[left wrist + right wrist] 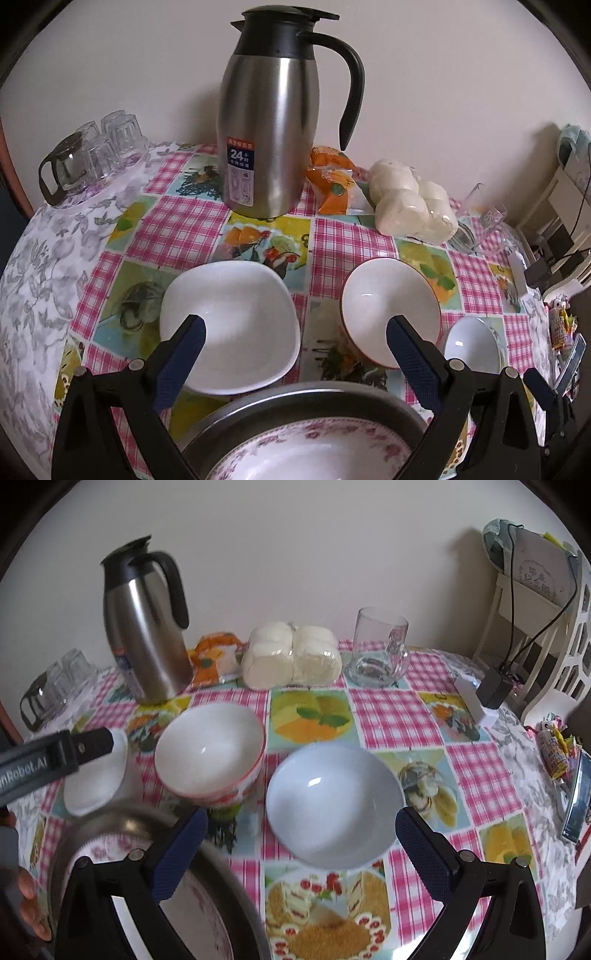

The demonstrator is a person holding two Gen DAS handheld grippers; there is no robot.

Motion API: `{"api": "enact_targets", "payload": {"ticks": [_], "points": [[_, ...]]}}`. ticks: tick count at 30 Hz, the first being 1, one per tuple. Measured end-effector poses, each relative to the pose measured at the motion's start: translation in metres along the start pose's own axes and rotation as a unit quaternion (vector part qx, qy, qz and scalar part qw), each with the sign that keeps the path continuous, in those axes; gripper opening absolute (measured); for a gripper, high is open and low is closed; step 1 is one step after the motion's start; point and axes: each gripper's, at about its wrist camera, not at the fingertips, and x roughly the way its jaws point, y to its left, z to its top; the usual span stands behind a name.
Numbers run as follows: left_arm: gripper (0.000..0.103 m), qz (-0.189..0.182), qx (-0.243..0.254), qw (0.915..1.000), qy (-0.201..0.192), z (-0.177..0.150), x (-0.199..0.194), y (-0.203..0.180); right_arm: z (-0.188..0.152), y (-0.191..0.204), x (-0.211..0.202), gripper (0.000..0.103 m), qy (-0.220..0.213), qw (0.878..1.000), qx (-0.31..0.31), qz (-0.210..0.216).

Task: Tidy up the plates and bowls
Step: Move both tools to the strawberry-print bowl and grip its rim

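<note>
While the left wrist camera looks down the table, we see the left gripper (295, 328) with its tongs spread wide apart, nothing between them. Its left fingertip (194, 325) overlaps the white squarish bowl (236, 325); its right one overlaps the red-rimmed bowl (388, 306); contact we cannot tell. Just right of that sits the pale blue bowl (471, 343). At the bottom edge a floral plate (314, 454) lies inside a metal basin (314, 397). Behind the bowls stands a steel thermos jug (273, 122), with an orange snack bag (332, 181) and a bag of white buns (410, 203) to its right. Upturned glasses (110, 147) sit far left. All of it rests on the checked tablecloth (351, 236).

From the right wrist view, we see the right gripper (301, 825) also gaping, tongs apart, framing the pale blue bowl (332, 805) without holding it. The red-rimmed bowl (210, 757) is just left of it, the white squarish bowl (96, 782) further left. The left gripper (92, 744) pokes in above that bowl; its opening we cannot tell here. The metal basin (122, 821) with the floral plate (107, 849) sits bottom left. A glass mug (380, 646) stands at the back beside the buns (291, 657), thermos jug (147, 627) left of them.
</note>
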Motion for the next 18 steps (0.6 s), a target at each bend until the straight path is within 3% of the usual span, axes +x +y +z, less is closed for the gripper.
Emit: {"api": "enact_targets", "payload": {"ticks": [3,5,7,8,11,13,14,18], "points": [[0.098,-0.010,0.011,0.9999,-0.001,0.004,0.005,-0.006,0.009,-0.006,0.004,0.102,-0.003,1.000,0.017,0.006],[0.094,-0.019,0.012,0.9997,-0.001,0.007,0.007,-0.009,0.015,-0.010,0.007,0.097,-0.004,0.999,0.032,0.017],[0.073,-0.038,0.009,0.9992,0.006,0.009,0.010,-0.011,0.021,-0.011,0.009,0.090,-0.006,0.999,0.042,0.029],[0.069,-0.044,0.009,0.9989,0.010,0.010,0.011,-0.012,0.022,-0.010,0.010,0.087,-0.006,0.998,0.044,0.034],[0.067,-0.053,0.016,0.9983,0.021,0.010,0.020,-0.017,0.026,-0.008,0.018,0.080,-0.002,0.997,0.051,0.054],[0.058,-0.059,0.017,0.9976,0.031,0.010,0.026,-0.019,0.027,-0.003,0.026,0.074,0.005,0.996,0.051,0.068],[0.056,-0.063,0.017,0.9972,0.035,0.010,0.028,-0.019,0.026,0.000,0.030,0.068,0.009,0.996,0.049,0.071],[0.047,-0.070,0.022,0.9966,0.038,0.011,0.034,-0.022,0.025,0.009,0.045,0.059,0.023,0.996,0.038,0.077]]}}
